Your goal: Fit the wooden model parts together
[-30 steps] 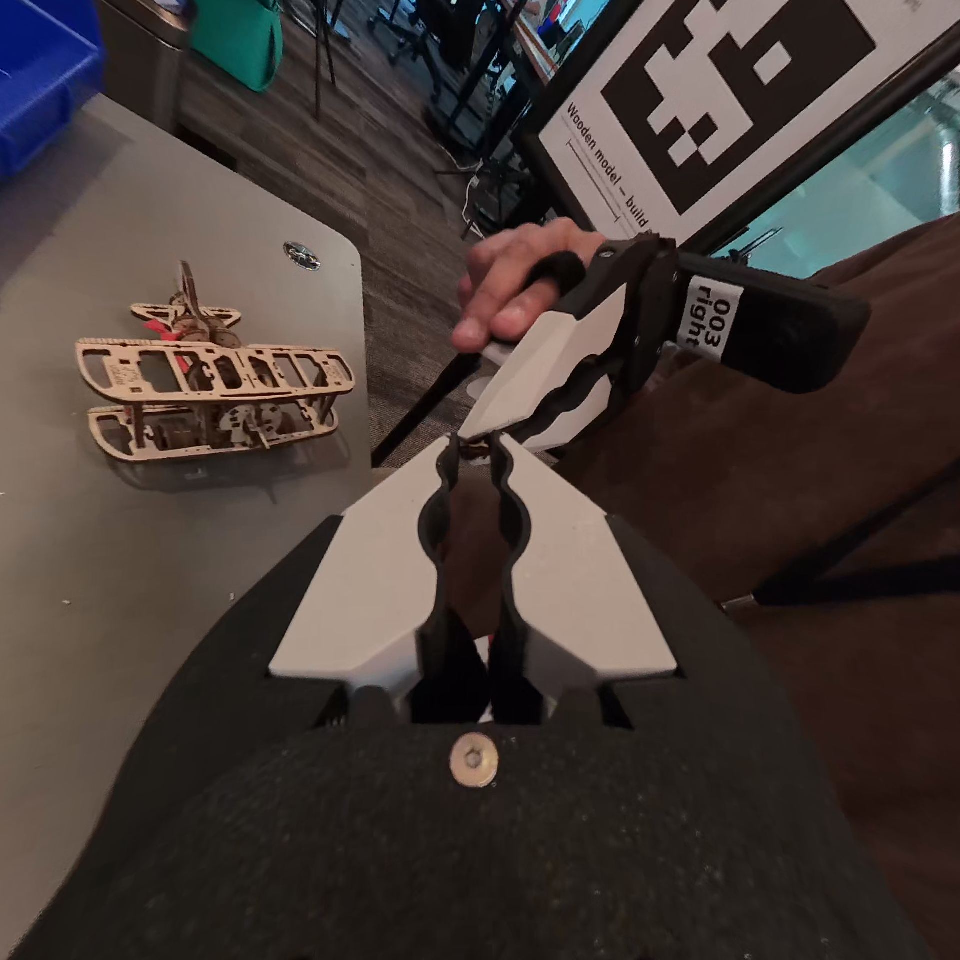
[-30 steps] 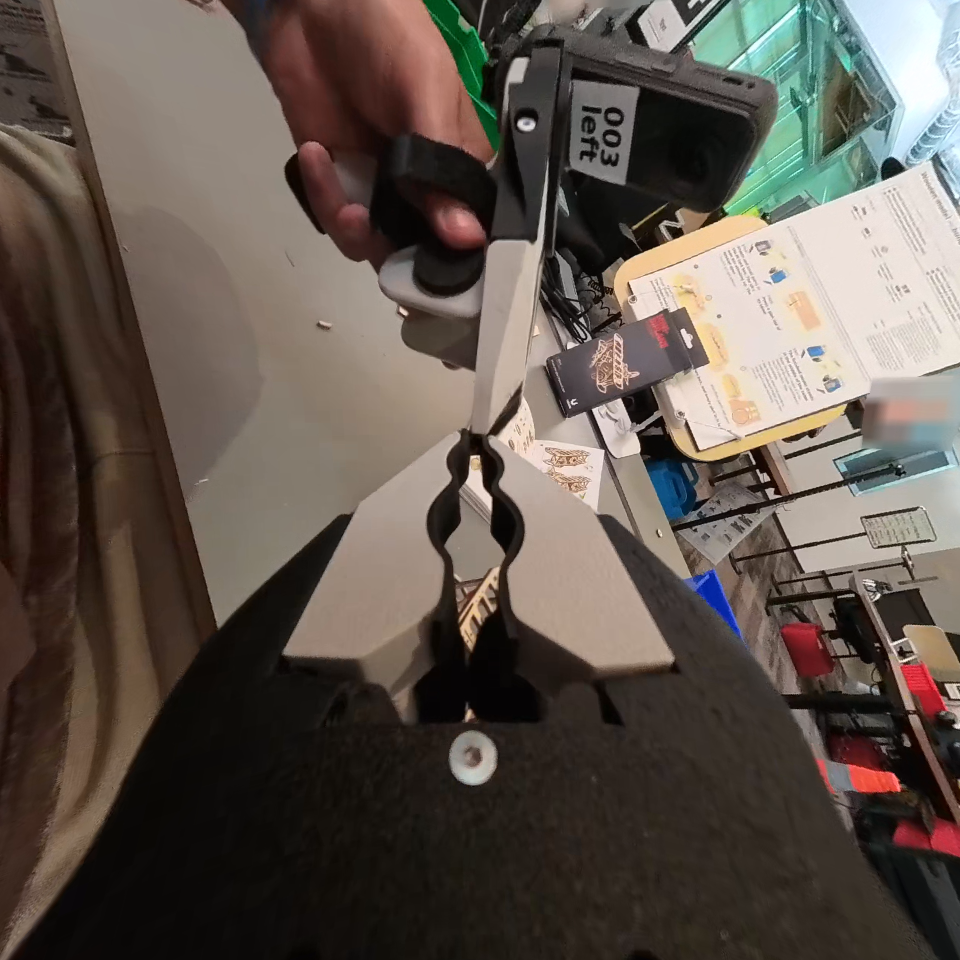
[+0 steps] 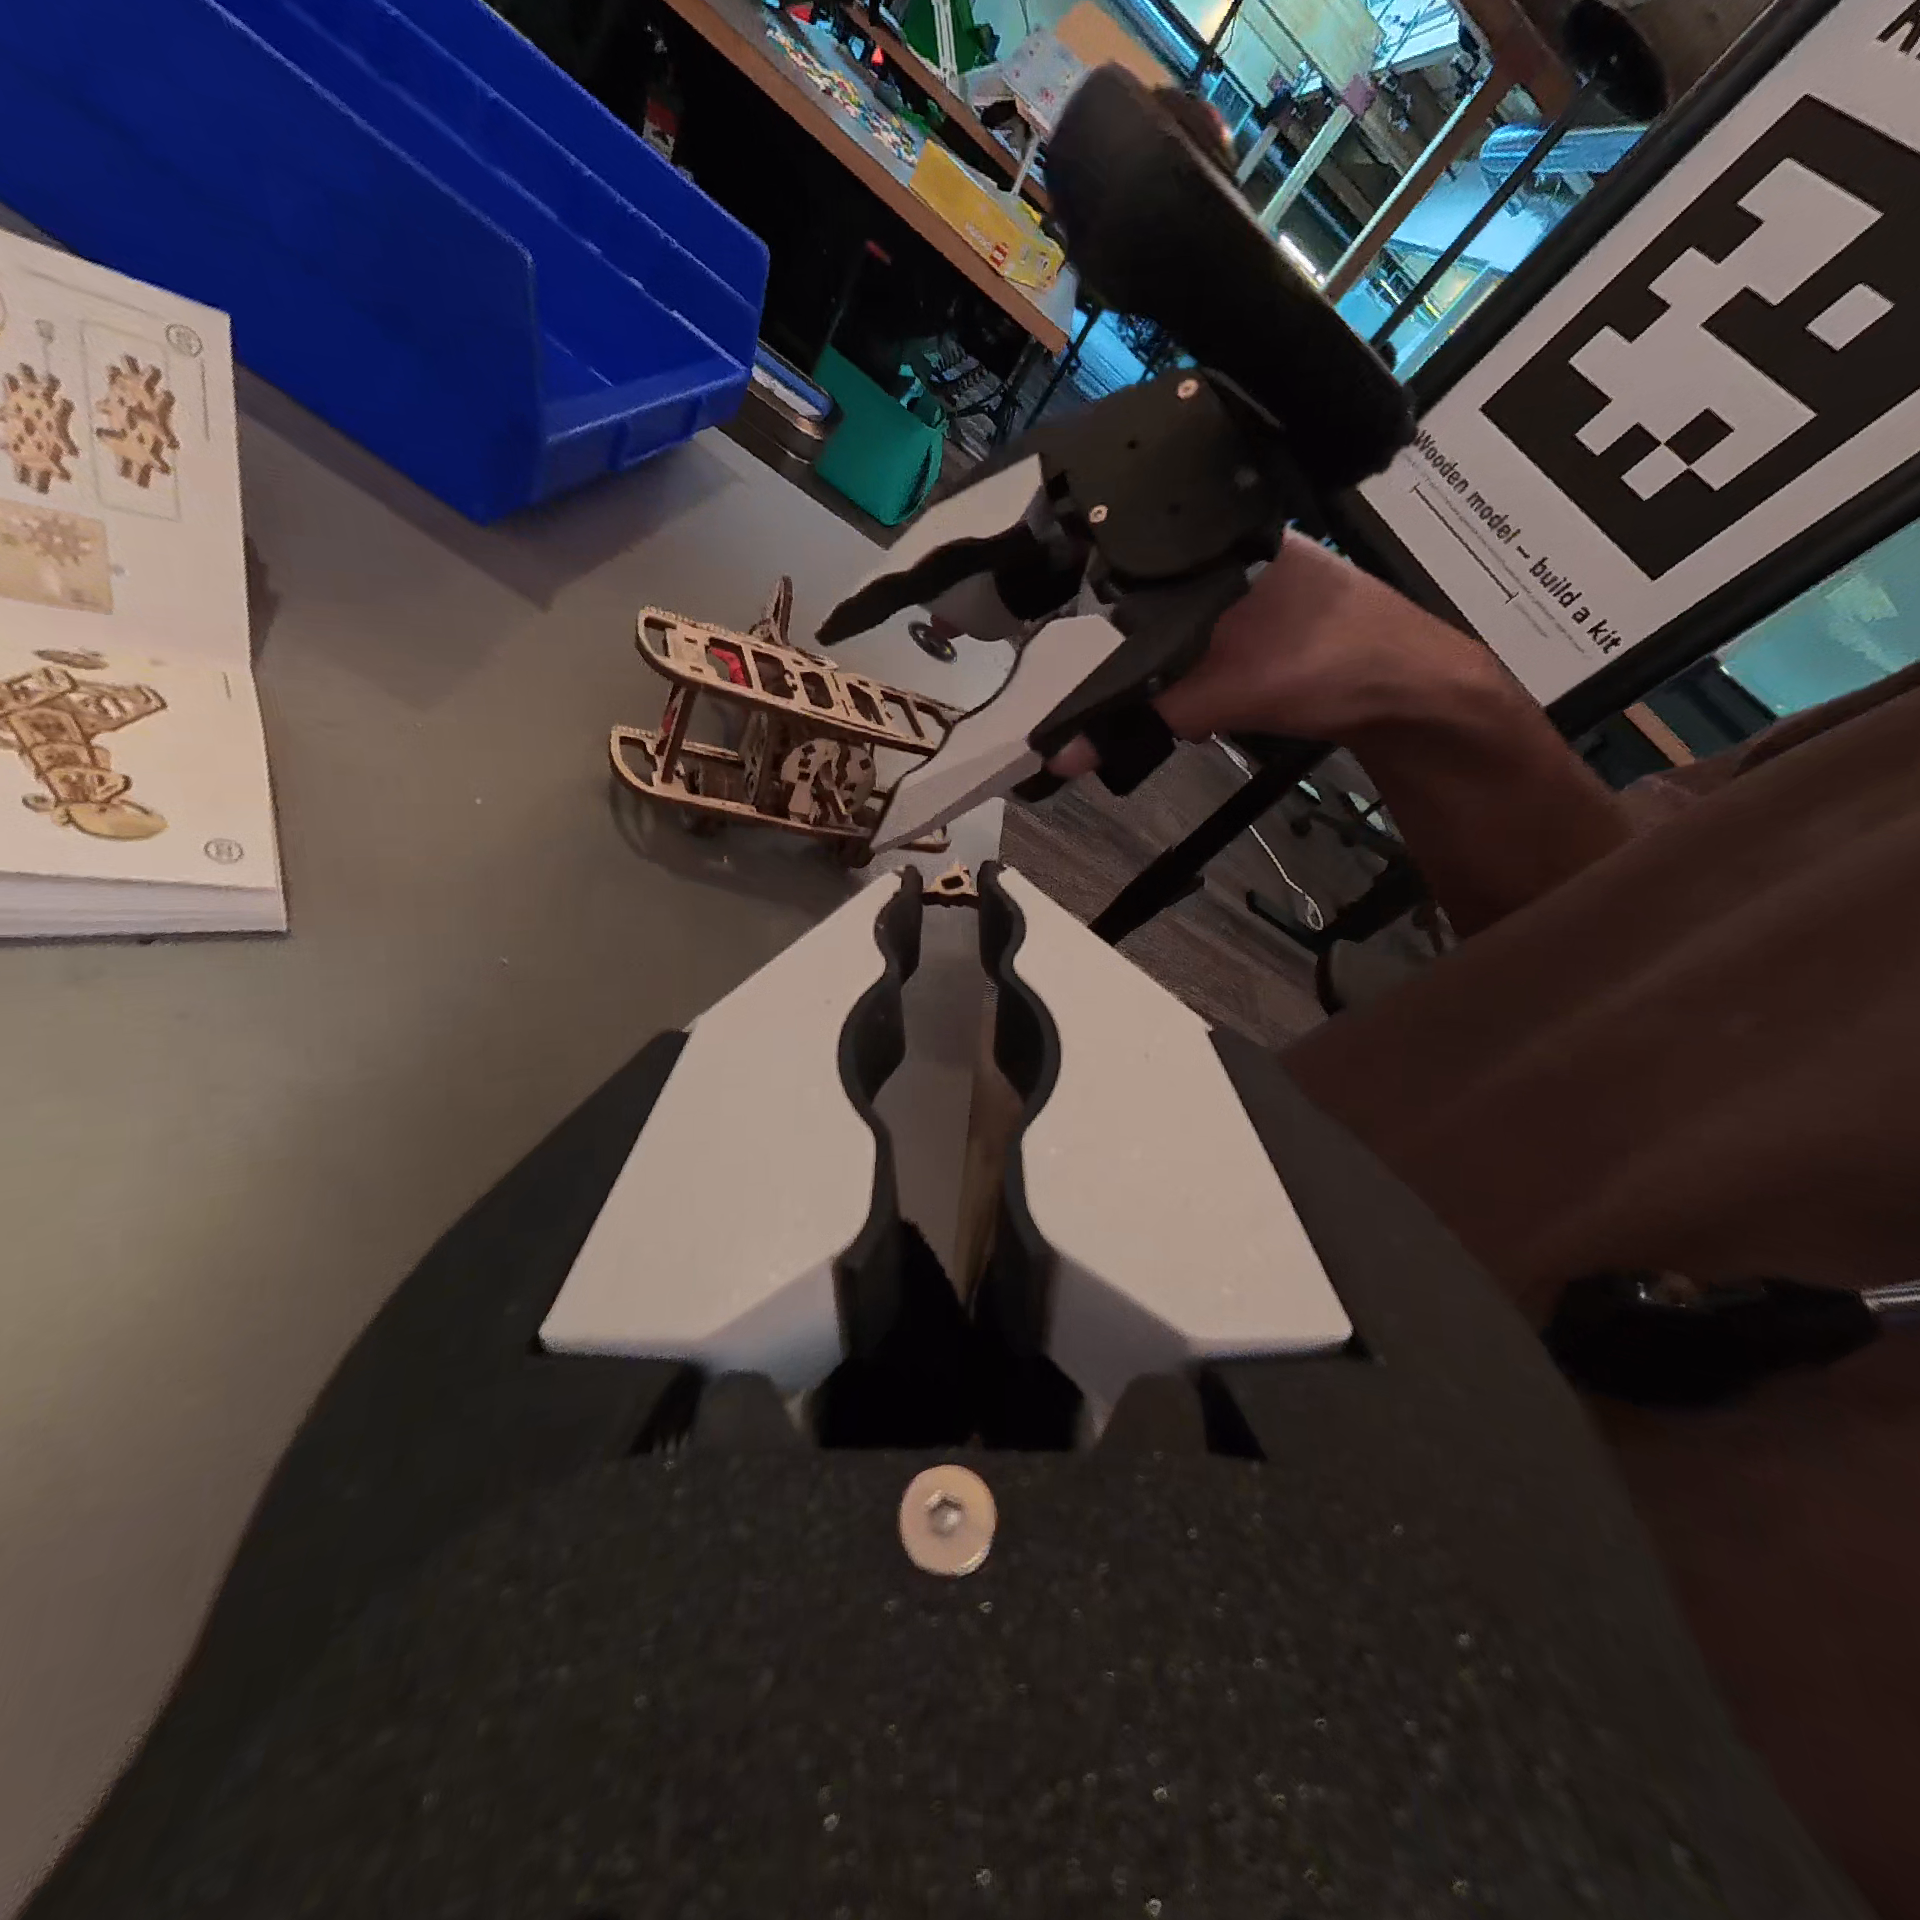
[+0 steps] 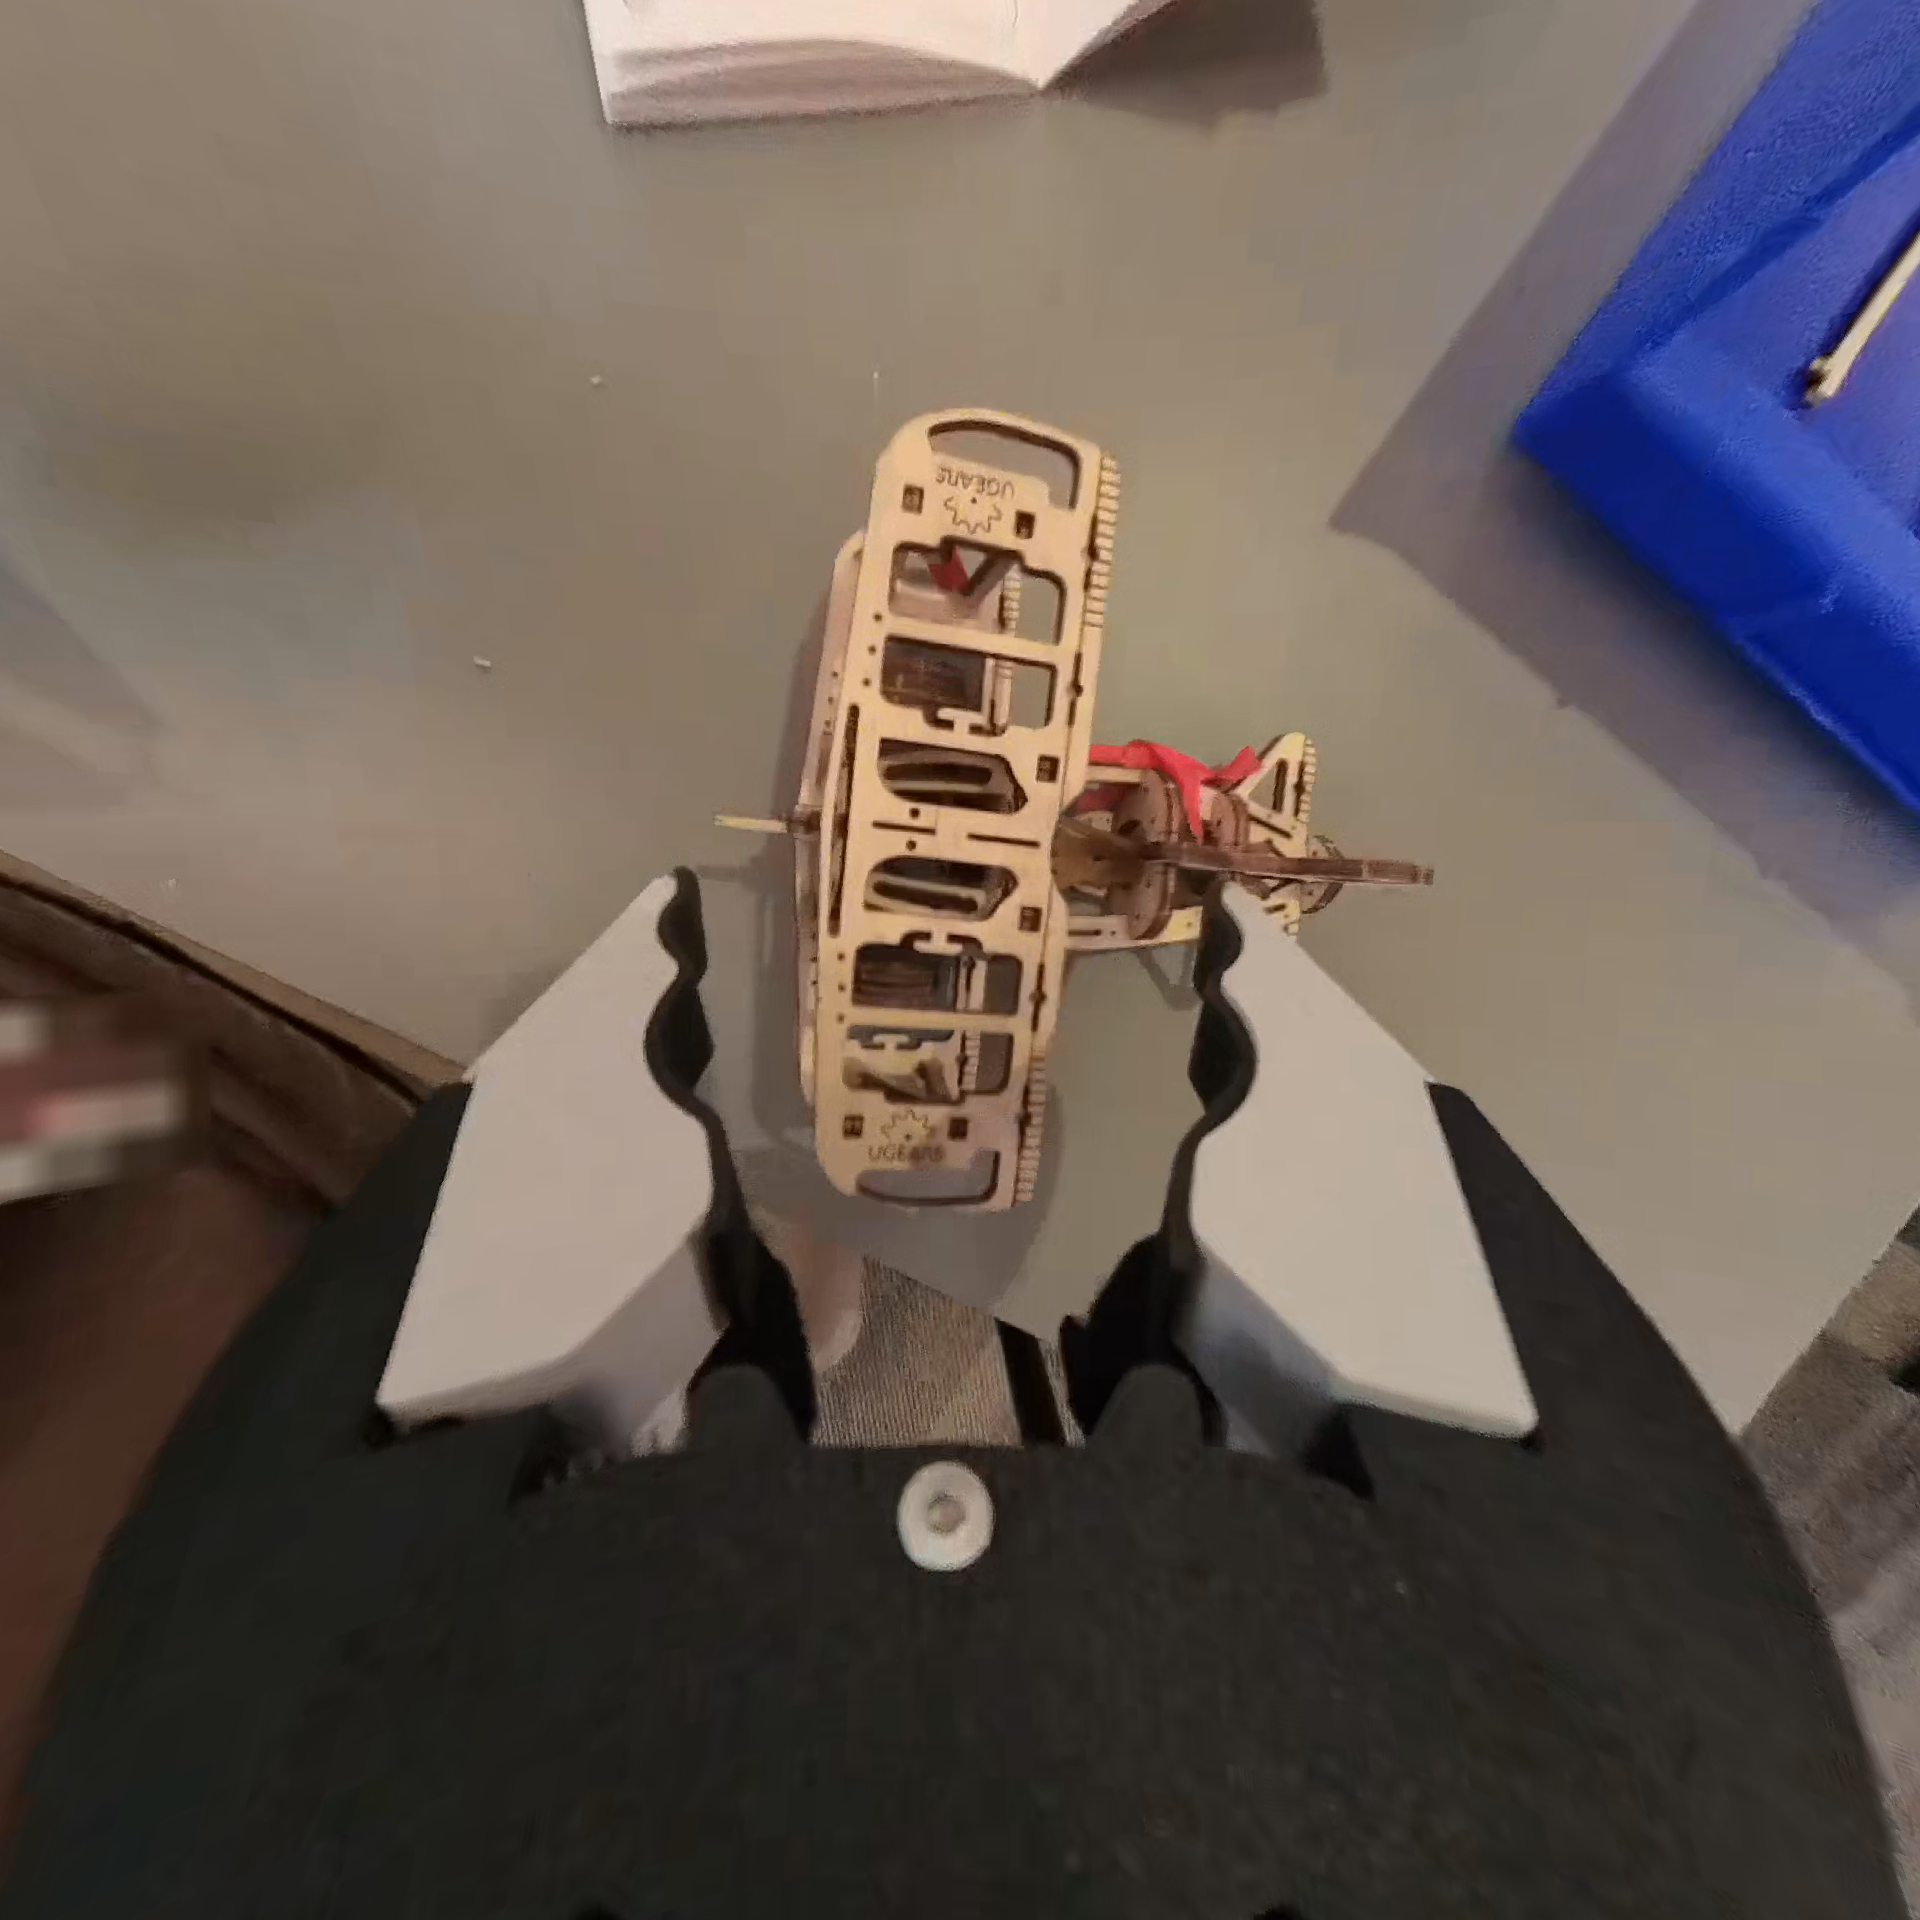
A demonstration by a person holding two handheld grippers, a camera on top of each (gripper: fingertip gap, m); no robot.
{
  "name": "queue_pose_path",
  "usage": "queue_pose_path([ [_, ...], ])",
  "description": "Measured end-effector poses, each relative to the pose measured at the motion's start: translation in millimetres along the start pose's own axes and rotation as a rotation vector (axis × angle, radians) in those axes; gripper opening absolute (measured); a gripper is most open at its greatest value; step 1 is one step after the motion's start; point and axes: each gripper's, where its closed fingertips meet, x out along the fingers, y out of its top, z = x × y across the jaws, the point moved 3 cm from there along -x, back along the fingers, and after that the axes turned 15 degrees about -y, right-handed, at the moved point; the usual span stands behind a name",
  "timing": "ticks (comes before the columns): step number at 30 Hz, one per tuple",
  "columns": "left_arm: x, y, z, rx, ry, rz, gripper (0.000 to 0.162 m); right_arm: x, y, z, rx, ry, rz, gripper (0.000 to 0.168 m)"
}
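left wrist view: small part pinched, right jaws spread over biplane

blue plastic bin and open instruction booklet flank the pale laser-cut wooden biplane model on the grey table. left gripper pinches a tiny wooden piece, its shape unclear. right gripper, a second ago closed at the left's tips, now gapes above the biplane.
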Motion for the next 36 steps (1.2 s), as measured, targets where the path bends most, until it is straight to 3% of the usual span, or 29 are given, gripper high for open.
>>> queue_pose_path([
  [5,-11,-4,1,-0.002,0.008,0.002,0.008,20,-15,-3,-0.139,-0.100,-0.185,0.090],
  [11,-27,-6,-9,0.002,0.056,0.035,0.008,19,-18,4,-0.097,-0.103,-0.135,0.084],
  [16,-32,1,-19,-0.056,0.049,0.125,0.008,1,-5,1,0.202,0.183,0.124,0.083],
  [23,-15,56,-6,-0.044,-0.119,0.296,0.008,-65,37,-7,0.332,0.470,0.851,0.083],
  [28,10,86,21,0.142,-0.136,0.184,0.007,-76,47,-19,0.211,0.414,0.985,0.083],
  [36,39,86,37,0.263,-0.097,-0.026,0.007,-90,49,-24,0.155,0.382,1.117,0.084],
])
